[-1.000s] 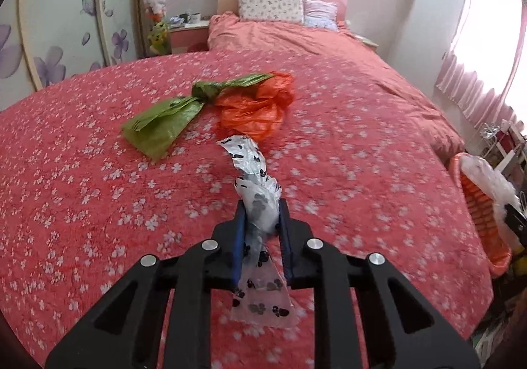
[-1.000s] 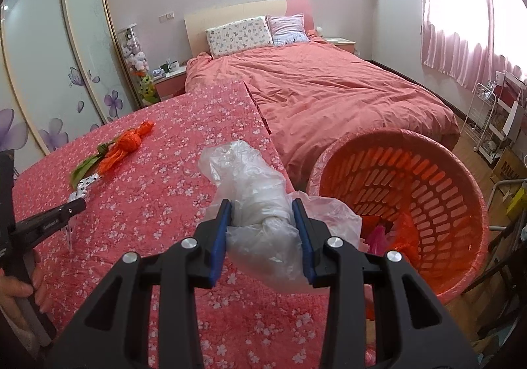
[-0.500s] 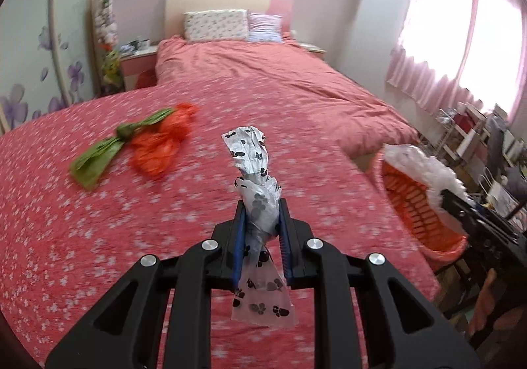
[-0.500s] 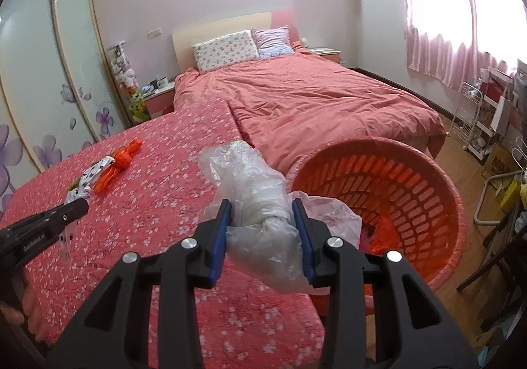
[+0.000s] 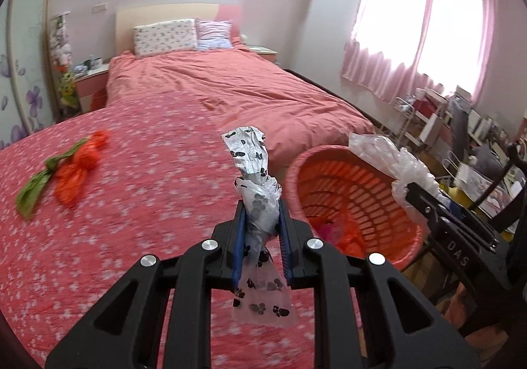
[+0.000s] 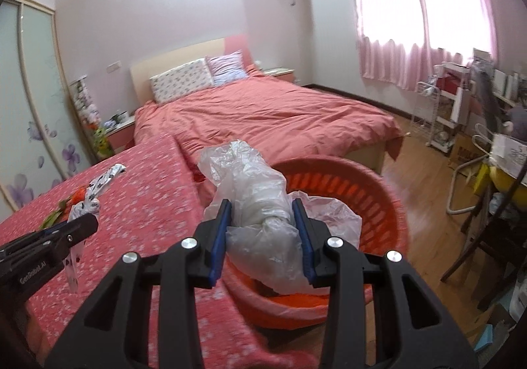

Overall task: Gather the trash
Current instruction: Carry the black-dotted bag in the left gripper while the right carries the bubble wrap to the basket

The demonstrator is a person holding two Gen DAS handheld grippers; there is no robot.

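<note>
Left wrist view: the paw-print bag (image 5: 255, 184) is being held twisted into a rope, its long axis running along the line of the fingers, its crumpled head pointing away from the camera and upward, its flat tail hanging below the pads. The left gripper (image 5: 261, 230) is clenching this bag at its narrow waist, probably because a thin twisted section gives the pads something firm to bite. The bag is hanging in the air over the edge of the floral cover (image 5: 131, 204), just left of the basket (image 5: 346, 191), which is standing on the floor beside that cover. Some orange and pink trash is already lying in the basket's bottom.

Right wrist view: the clear bag (image 6: 253, 201) is being grasped by the right gripper (image 6: 262, 230), whose jaws are standing wider because this bundle is bulkier. Its long axis is likewise running forward along the fingers, with the bunched end pointing away toward the bed (image 6: 263, 112) and loose film spilling out to the right. It is hanging over the basket's (image 6: 378, 184) near rim, so a release here would likely drop it inside.

An orange-and-green bag (image 5: 66, 171) is lying well apart on the cover, not yet collected. Both bags are judged to be on their way to the basket.
</note>
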